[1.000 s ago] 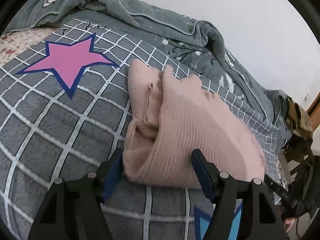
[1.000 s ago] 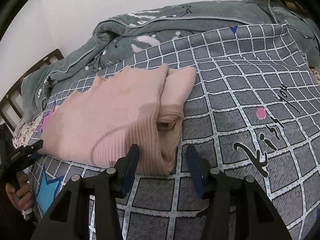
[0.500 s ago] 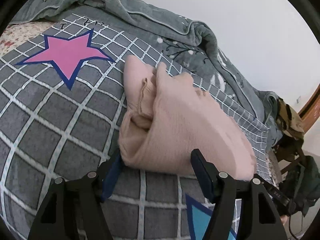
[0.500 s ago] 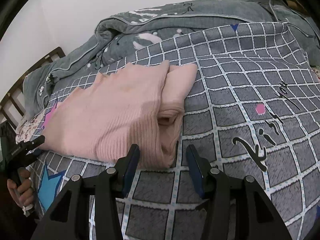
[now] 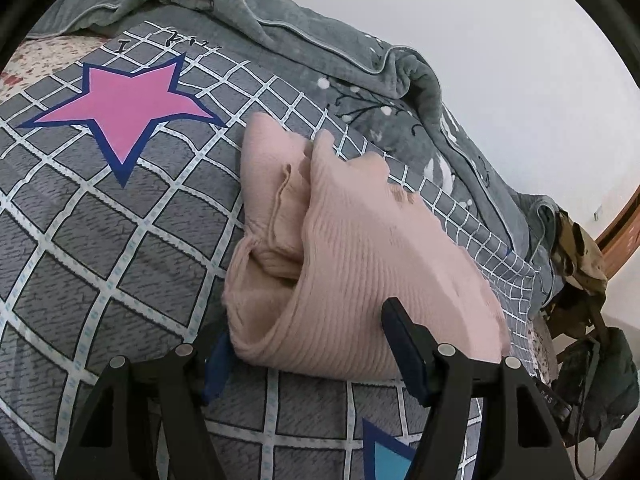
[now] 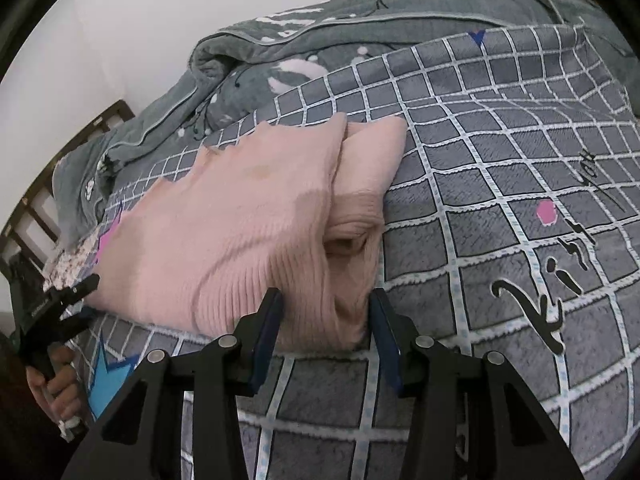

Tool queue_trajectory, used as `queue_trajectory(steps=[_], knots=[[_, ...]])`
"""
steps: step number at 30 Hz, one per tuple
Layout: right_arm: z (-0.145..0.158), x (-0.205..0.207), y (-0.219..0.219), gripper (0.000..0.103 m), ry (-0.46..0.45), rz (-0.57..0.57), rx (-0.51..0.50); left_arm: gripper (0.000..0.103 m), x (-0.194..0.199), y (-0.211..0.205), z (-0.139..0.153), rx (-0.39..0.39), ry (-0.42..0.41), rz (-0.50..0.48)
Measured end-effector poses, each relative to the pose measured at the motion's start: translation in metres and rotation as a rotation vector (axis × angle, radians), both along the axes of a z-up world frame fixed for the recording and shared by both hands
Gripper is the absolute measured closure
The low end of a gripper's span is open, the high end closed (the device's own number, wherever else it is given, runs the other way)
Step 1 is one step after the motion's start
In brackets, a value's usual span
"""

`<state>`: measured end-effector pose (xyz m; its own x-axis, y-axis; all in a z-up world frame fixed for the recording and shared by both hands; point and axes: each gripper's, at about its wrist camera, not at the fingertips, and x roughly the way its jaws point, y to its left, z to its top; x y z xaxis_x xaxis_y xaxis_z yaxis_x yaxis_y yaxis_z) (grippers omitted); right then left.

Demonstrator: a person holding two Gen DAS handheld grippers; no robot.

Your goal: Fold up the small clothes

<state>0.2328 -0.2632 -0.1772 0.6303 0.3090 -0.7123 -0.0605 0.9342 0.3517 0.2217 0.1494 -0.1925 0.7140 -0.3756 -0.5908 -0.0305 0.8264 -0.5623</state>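
Since the earlier pictures, the right claw point(image 6: 325, 322) has crept closer around the near corner of the pink sweater point(image 6: 248, 216), and its jaws are closing with that corner between them; the blue pads sit right at the cloth on both sides, but a firm pinch does not show. In the left wrist view, the left claw point(image 5: 306, 346) has hardly moved. It stands fairly wide around the other near corner of the sweater point(image 5: 360, 272), with the thick folded edge between its jaws. One pad is tucked against the cloth and the other stands up in front of it, so I cannot tell if it is squeezing. From the right wrist view, the left claw point(image 6: 86, 294) shows at the far left end of the sweater, with a hand point(image 6: 56, 388) holding its handle. The sweater lies folded over on the bed, on a gray blanket with white squares point(image 5: 100, 248). Left of the sweater, a big pink star point(image 5: 124, 108) is printed on the blanket. Right of the sweater are black letters point(image 6: 544, 300) and a small pink dot point(image 6: 546, 212). Behind the sweater, a fluffy gray quilt point(image 5: 328, 60) is bunched up against the white wall point(image 5: 500, 32).
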Motion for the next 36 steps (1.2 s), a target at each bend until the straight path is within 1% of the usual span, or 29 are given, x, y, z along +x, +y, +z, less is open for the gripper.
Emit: queue_trajectory(steps=[5,6,7,8,9,10,11,13,15,21,23,26,29,33,34,36], knots=[[-0.004,0.015,0.001,0.057,0.011,-0.018,0.028,0.037,0.003,-0.001,0.001,0.008,-0.003,0.0],[-0.004,0.015,0.001,0.057,0.012,-0.021,0.031,0.041,0.003,-0.002,0.001,0.016,-0.005,0.001],[-0.004,0.016,0.001,0.059,0.012,-0.025,0.032,0.047,0.003,-0.004,0.001,0.035,-0.005,0.008],[-0.004,0.017,0.001,0.065,0.011,-0.027,0.029,0.063,0.004,-0.004,0.0,0.048,0.004,0.017],[-0.005,0.016,0.002,0.071,0.01,-0.023,0.029,0.075,0.006,-0.004,-0.002,0.055,0.018,0.024],[-0.005,0.016,0.001,0.083,0.013,-0.015,0.038,0.081,0.007,-0.003,-0.004,0.037,0.02,0.014],[-0.006,0.017,0.0,0.087,0.014,0.002,0.06,0.089,0.008,-0.002,-0.005,0.013,0.023,0.0],[-0.005,0.016,-0.005,0.091,0.003,0.0,0.098,0.092,0.008,0.001,-0.006,-0.018,0.024,0.001],[-0.003,0.012,-0.008,0.092,-0.012,-0.005,0.122,0.093,0.005,0.002,-0.004,-0.022,0.012,0.005],[0.012,-0.008,-0.006,0.094,-0.067,0.003,0.113,0.094,-0.012,-0.001,0.003,-0.016,-0.008,0.02],[0.017,-0.019,-0.007,0.094,-0.078,0.007,0.125,0.094,-0.023,-0.001,0.005,-0.033,-0.013,0.018],[0.026,-0.036,-0.007,0.094,-0.094,0.014,0.108,0.094,-0.042,-0.002,0.008,-0.055,-0.018,0.014],[0.027,-0.055,-0.012,0.094,-0.093,0.013,0.127,0.094,-0.065,-0.006,0.011,-0.025,-0.035,0.006],[0.022,-0.089,-0.02,0.094,-0.086,0.002,0.13,0.094,-0.104,-0.01,0.007,-0.022,-0.043,-0.002],[0.022,-0.099,-0.022,0.094,-0.089,0.004,0.13,0.094,-0.113,-0.011,0.007,-0.012,-0.047,-0.003],[0.024,-0.117,-0.025,0.094,-0.105,0.003,0.136,0.093,-0.134,-0.018,0.009,0.043,-0.063,-0.008]])
